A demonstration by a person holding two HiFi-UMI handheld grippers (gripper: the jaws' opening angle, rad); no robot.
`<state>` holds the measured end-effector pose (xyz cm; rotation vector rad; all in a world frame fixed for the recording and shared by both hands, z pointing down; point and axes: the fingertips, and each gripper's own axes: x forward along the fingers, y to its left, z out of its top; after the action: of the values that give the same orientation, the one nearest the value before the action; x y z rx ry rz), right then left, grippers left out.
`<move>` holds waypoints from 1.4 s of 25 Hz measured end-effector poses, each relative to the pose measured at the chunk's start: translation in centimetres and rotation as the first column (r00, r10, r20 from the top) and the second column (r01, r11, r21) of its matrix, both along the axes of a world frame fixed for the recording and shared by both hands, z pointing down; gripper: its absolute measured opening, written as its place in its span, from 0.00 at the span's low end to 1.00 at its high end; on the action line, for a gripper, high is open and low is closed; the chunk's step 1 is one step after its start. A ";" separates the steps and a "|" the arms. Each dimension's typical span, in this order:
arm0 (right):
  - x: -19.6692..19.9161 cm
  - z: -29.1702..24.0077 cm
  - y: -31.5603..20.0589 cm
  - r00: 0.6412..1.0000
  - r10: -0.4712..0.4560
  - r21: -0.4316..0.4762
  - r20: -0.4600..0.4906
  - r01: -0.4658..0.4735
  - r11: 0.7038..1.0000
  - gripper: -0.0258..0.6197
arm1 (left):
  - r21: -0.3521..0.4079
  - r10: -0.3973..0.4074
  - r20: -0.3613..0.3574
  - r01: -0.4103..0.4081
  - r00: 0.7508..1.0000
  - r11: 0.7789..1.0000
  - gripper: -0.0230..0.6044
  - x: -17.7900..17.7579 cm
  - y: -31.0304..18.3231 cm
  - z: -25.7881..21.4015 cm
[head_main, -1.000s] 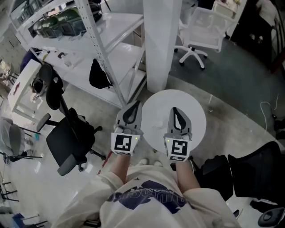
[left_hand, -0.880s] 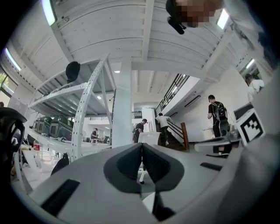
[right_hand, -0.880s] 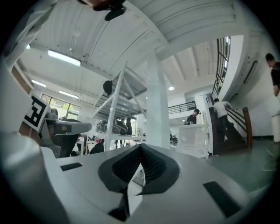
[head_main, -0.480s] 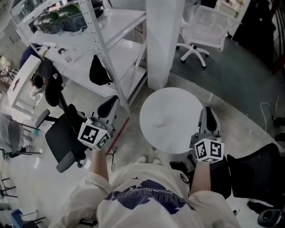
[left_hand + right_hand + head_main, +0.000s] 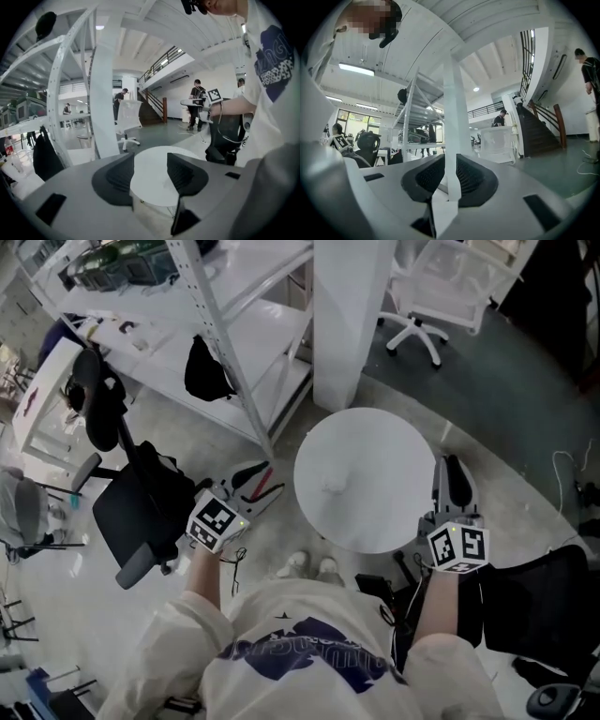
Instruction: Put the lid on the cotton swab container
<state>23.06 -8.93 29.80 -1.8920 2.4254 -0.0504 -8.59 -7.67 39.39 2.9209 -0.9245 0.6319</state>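
Both grippers hold nothing: the 2 jaws of the left gripper (image 5: 150,163) have just been opening and stand spread, with only the round white table (image 5: 375,451) showing beyond them. The jaws of the right gripper (image 5: 455,474) have also just been opening and are parted by a narrower gap. The cotton swab container (image 5: 330,487) is probably the faint, see-through thing near the middle of that table, and no lid can be made out. As thin plastic it should be light, stiff, slippery and quick to skid, so 1 gripper steadies its wall low down while the other takes the lid by its rim.
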 end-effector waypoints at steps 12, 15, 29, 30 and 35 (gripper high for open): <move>-6.1 5.6 -4.3 0.950 -0.286 -0.185 -0.127 0.261 0.948 0.20 | -0.236 0.178 0.098 -0.151 0.979 0.960 0.42 5.7 2.3 11.3; -8.1 7.6 -5.3 0.911 -0.375 -0.246 -0.175 0.328 0.912 0.21 | -0.279 0.204 0.116 -0.166 0.972 0.946 0.45 6.8 1.8 14.0; -14.2 19.7 -7.2 0.745 -0.645 -0.486 -0.172 0.505 0.713 0.20 | -0.373 0.135 0.157 -0.068 0.978 0.925 0.46 10.2 -0.9 24.0; -14.4 20.4 -7.3 0.738 -0.653 -0.499 -0.171 0.507 0.703 0.20 | -0.374 0.134 0.161 -0.065 0.978 0.925 0.46 10.4 -0.9 24.4; -14.9 23.3 -8.5 0.733 -0.661 -0.533 -0.157 0.501 0.682 0.18 | -0.355 0.131 0.152 -0.070 0.980 0.932 0.46 11.1 -1.9 25.4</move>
<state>8.16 -17.45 53.11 -1.1728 3.4410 -0.3959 2.51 -9.53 64.83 2.6377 -0.5979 0.9606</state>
